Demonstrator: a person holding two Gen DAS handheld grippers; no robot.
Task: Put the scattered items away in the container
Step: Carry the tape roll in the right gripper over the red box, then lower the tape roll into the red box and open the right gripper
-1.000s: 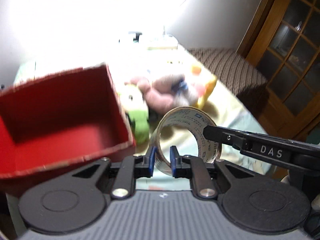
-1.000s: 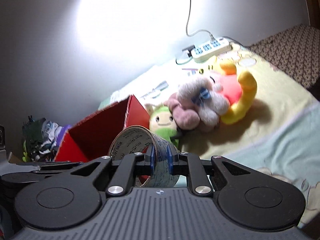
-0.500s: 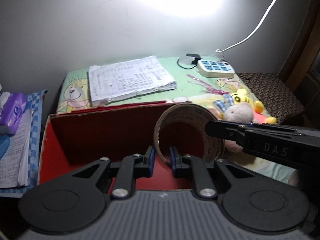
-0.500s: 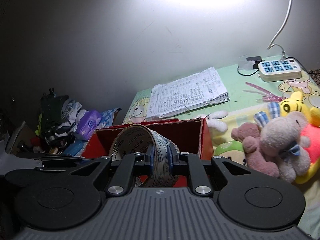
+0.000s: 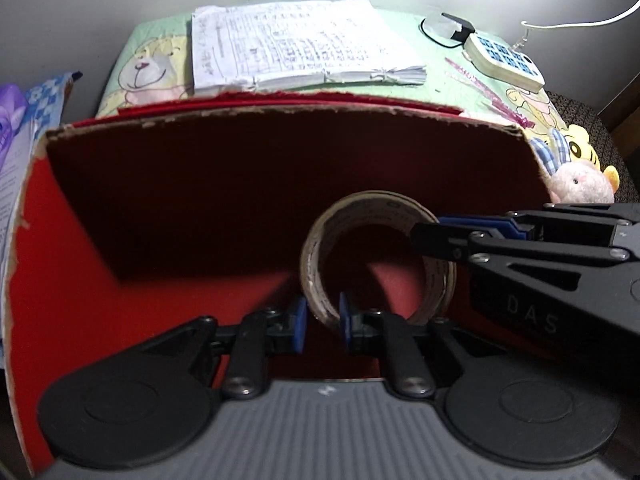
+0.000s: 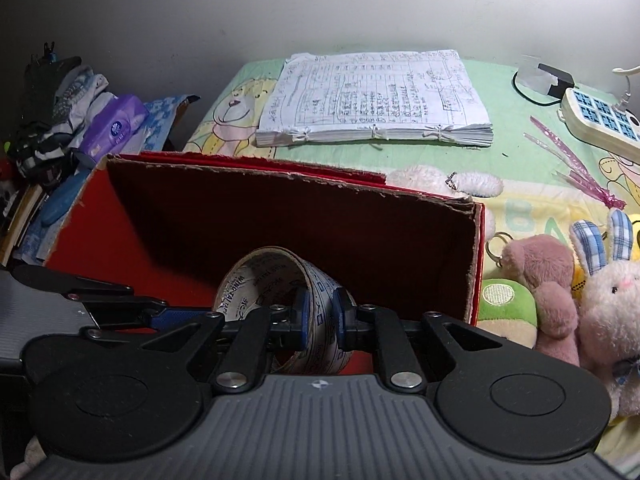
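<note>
Tape roll now lowered inside the red box, which fills more of both views than half a second ago.

Nearest, the left gripper (image 5: 322, 322) has its fingers closed on the near rim of the tape roll (image 5: 376, 258), while the right gripper (image 6: 320, 318) pinches the roll's band from the other side; the roll stands on edge within the red box (image 5: 80, 264), over its floor. Just right of the box lie plush toys (image 6: 576, 292) on the worktop (image 6: 520, 152). Farther back rest a bound stack of papers (image 6: 376, 96) and a power strip (image 6: 600, 120) near the wall.
</note>
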